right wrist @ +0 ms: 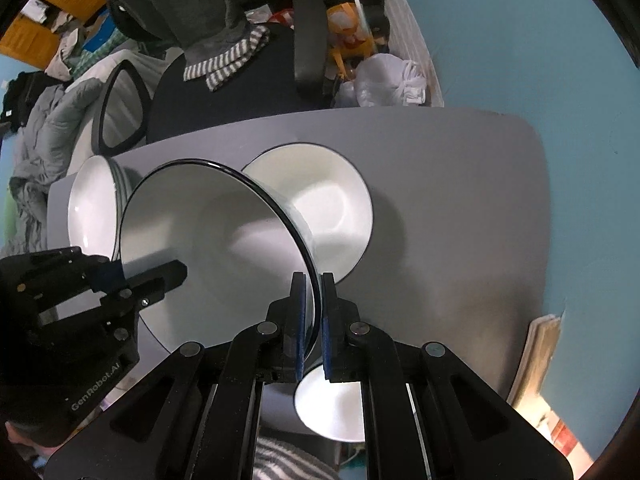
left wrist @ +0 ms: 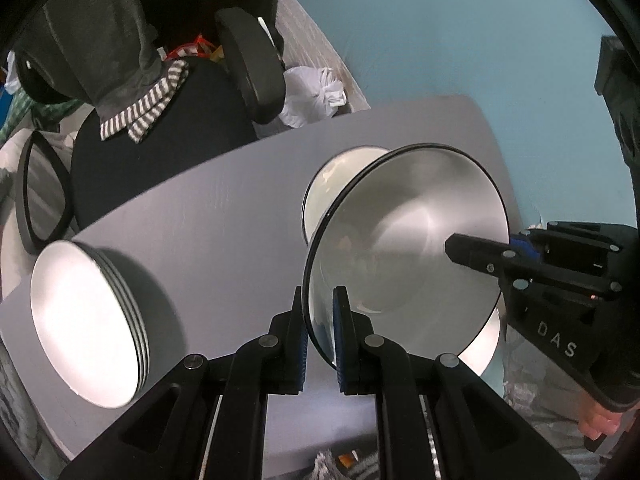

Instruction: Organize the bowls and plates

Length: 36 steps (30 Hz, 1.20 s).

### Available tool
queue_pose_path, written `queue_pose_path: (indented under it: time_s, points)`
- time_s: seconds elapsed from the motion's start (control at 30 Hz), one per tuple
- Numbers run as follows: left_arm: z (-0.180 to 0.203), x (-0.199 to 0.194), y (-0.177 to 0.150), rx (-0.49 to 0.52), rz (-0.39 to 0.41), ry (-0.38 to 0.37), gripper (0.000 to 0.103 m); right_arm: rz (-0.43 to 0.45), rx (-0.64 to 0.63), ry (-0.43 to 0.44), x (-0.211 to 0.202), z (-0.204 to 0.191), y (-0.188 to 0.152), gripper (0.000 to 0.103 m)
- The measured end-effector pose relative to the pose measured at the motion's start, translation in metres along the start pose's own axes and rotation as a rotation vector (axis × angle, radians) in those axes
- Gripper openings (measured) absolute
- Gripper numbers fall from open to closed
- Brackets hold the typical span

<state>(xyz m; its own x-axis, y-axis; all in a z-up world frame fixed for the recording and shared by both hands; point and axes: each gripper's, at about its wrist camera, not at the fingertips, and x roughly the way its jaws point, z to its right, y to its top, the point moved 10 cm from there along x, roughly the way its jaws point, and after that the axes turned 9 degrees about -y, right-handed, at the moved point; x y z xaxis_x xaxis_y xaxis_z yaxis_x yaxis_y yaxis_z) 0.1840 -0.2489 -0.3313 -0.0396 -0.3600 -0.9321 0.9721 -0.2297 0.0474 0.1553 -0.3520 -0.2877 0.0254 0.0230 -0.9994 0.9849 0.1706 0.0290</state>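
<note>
White enamel with a thin dark rim: that is the plate (left wrist: 404,240) I hold up off the grey tabletop (left wrist: 208,208), carried between both tools. My left gripper (left wrist: 322,332) has its fingers clamped on the near-left edge of the rim, and my right gripper (right wrist: 313,320) has its fingers clamped on the opposite edge.

To do this well I should keep both grips equally firm and move the two hands as one, so the plate neither twists nor slides out of the pads. I judge the stack of plates (left wrist: 86,328) at the left to be the place for it. I would carry it level above that stack, lower it until it rests, and only then let go.

The left camera shows the stack side-on, several rims deep. It also shows a bowl (left wrist: 336,184) behind the held plate. The right camera shows that bowl (right wrist: 320,208) fully, deep and empty. It alone shows another white dish (right wrist: 332,404) below my fingers, perhaps a small bowl, though it is half hidden.
</note>
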Motion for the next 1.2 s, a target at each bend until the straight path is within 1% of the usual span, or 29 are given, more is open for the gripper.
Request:
queue_pose_path:
  time_s: [0.17, 0.33, 0.53, 0.87, 1.0, 1.07, 1.13, 1.2]
  points:
    - [0.002, 0.01, 0.011, 0.01, -0.016, 0.016, 0.011, -0.011, -0.004, -0.014, 0.005, 0.009, 0.008, 0.007]
    - [0.004, 0.018, 0.017, 0.013, -0.036, 0.011, 0.011, -0.033, 0.013, 0.004, 0.011, 0.017, 0.015, 0.007]
    - [0.003, 0.026, 0.024, 0.017, -0.048, 0.028, 0.011, -0.054, 0.016, 0.006, 0.019, 0.021, 0.019, 0.007]
    - [-0.003, 0.04, 0.023, -0.014, -0.085, 0.032, 0.011, -0.099, 0.02, 0.014, 0.037, 0.021, 0.021, 0.007]
    - [-0.003, 0.039, 0.026, -0.012, -0.071, 0.034, 0.011, -0.101, 0.021, 0.018, 0.041, 0.02, 0.022, 0.007]
    - [-0.006, 0.04, 0.026, -0.009, -0.08, 0.039, 0.011, -0.11, 0.021, 0.025, 0.043, 0.02, 0.023, 0.007]
    - [-0.009, 0.042, 0.025, -0.008, -0.086, 0.043, 0.011, -0.117, 0.016, 0.026, 0.044, 0.018, 0.022, 0.008]
    - [-0.01, 0.042, 0.025, -0.003, -0.087, 0.04, 0.011, -0.101, 0.011, 0.016, 0.041, 0.018, 0.024, 0.011]
